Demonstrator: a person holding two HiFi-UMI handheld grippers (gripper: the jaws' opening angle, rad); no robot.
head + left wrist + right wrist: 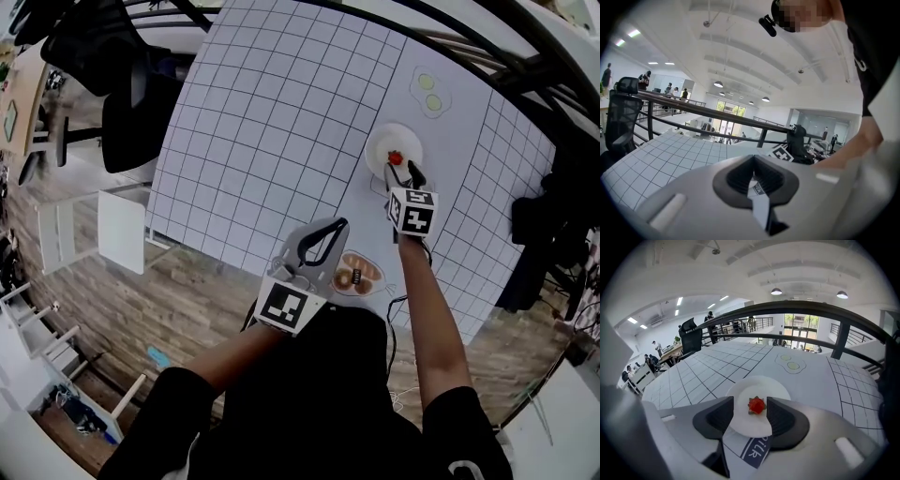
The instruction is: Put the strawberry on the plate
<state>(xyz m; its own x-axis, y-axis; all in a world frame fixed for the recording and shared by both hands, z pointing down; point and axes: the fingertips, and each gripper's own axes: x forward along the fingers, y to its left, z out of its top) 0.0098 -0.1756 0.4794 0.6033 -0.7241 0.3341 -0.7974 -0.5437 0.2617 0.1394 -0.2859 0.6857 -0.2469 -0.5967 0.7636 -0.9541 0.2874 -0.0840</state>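
The red strawberry (395, 158) lies on the small white plate (384, 141) on the gridded table top. Just on the near side of it in the head view, my right gripper (401, 173) hovers a little above the plate. In the right gripper view the strawberry (757, 405) shows in the gap between the spread jaws, resting on the plate (745, 390) with neither pad touching it; the right gripper (750, 411) is open. My left gripper (333, 230) hangs above the near table edge, its tips together and nothing in it. The left gripper view has the left gripper (754, 161) shut.
A dish of brown food (357, 273) sits at the near table edge between my arms. A small dish with green slices (430, 92) lies beyond the plate. A black office chair (122, 84) stands off the table's left side, and a dark railing (797, 310) runs behind the table.
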